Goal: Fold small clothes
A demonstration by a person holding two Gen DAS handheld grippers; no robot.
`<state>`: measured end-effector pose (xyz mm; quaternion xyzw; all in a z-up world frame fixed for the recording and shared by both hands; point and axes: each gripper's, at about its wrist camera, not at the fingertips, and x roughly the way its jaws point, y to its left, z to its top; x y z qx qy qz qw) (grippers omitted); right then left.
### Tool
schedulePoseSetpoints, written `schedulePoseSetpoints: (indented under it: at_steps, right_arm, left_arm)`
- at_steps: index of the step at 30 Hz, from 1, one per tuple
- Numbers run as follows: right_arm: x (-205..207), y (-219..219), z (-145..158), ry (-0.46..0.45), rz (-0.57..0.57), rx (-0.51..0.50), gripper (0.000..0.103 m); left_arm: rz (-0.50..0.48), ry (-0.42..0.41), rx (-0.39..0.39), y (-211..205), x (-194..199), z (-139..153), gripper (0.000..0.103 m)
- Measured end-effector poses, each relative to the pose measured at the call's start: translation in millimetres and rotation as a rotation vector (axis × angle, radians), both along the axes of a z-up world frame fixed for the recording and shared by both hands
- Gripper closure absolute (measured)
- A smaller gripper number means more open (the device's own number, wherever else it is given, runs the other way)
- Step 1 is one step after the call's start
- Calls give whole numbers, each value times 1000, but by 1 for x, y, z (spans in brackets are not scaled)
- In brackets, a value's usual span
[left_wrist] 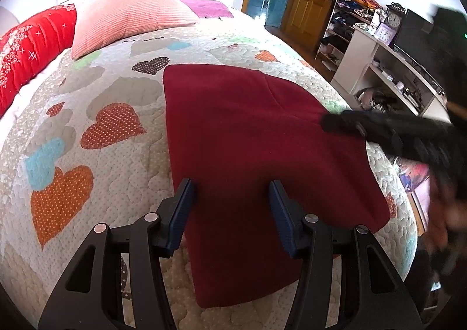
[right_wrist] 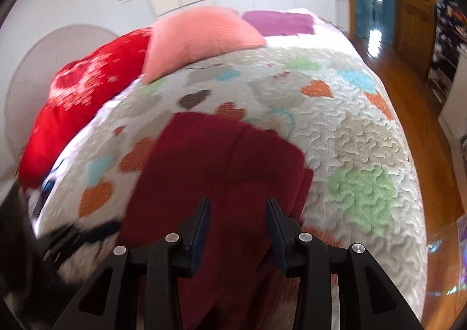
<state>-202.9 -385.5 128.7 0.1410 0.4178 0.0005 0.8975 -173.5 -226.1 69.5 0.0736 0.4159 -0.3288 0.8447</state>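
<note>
quilt [left_wrist: 87, 114]: heart print, pillows at far left | left gripper [left_wrist: 232, 198]: jaws apart, empty, above near edge of dark red garment [left_wrist: 248, 131] | garment: flat on quilt, one fold apparently done, further folds left | right gripper [right_wrist: 238, 213]: jaws apart, nothing pinched, over garment's right edge

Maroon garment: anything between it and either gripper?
Nothing visible. The maroon garment lies flat on the quilt; the left gripper and the right gripper both hang over bare cloth, fingers apart. The pillows sit far back.
</note>
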Motion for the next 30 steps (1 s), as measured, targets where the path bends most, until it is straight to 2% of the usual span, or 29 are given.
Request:
schedulePoseSetpoints:
  at_steps: [3, 6, 10, 15, 21, 30]
  right_arm:
    - [-22, 18, -4, 15, 29, -35, 65]
    - [-30, 25, -25, 58, 26, -85, 65]
    - [-34, 16, -46, 54, -8, -29, 65]
    - [-46, 17, -29, 29, -36, 4, 65]
    - [-64, 26, 0, -81, -88, 39, 58]
    - [-66, 44, 15, -138, -123, -5, 54]
  left_arm:
    - [7, -4, 5, 0, 0, 0, 51]
    - [12, -6, 10, -1, -2, 0, 51]
    - [25, -16, 24, -1, -5, 1, 51]
    - [59, -39, 11, 6, -8, 7, 51]
    - [101, -98, -1, 16, -12, 22, 48]
    - [168, -173, -15, 33, -17, 45, 48]
